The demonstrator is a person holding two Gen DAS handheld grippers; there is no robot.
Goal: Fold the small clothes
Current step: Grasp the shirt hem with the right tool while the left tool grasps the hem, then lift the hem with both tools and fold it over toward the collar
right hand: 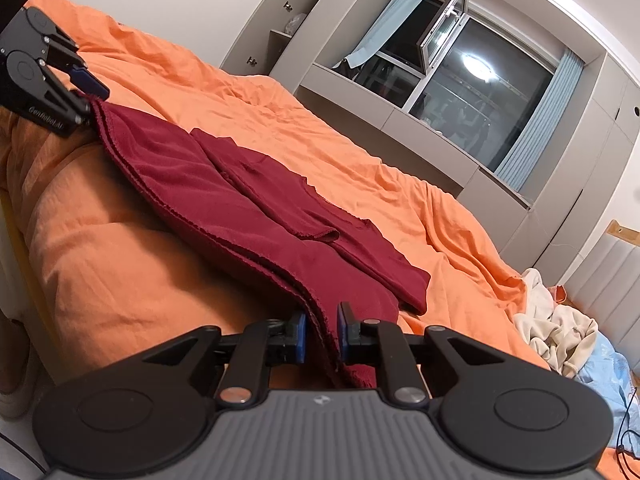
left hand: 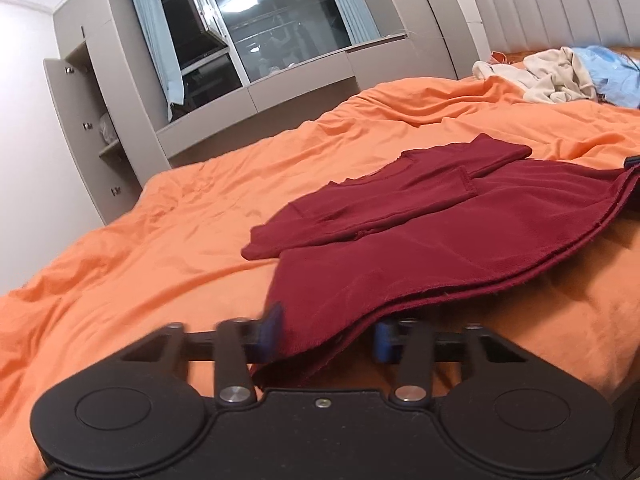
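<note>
A dark red garment [left hand: 440, 232] lies partly folded on the orange duvet [left hand: 160, 240], one sleeve turned in on top. Its near hem is raised off the bed between my two grippers. My left gripper [left hand: 329, 336] stands open, its blue pads wide apart with the hem's corner draped between them; the left pad is blurred. In the right wrist view that gripper [right hand: 86, 98] sits at the garment's [right hand: 240, 200] far corner. My right gripper [right hand: 322, 334] is shut on the layered hem at the other corner. Only its tip [left hand: 632, 161] shows in the left wrist view.
A heap of beige and light blue clothes [right hand: 560, 332] lies near the padded headboard [left hand: 560, 8]. Grey cabinets and a dark window [left hand: 280, 28] line the far side of the bed. The bed's near edge [right hand: 16, 216] drops off beside me.
</note>
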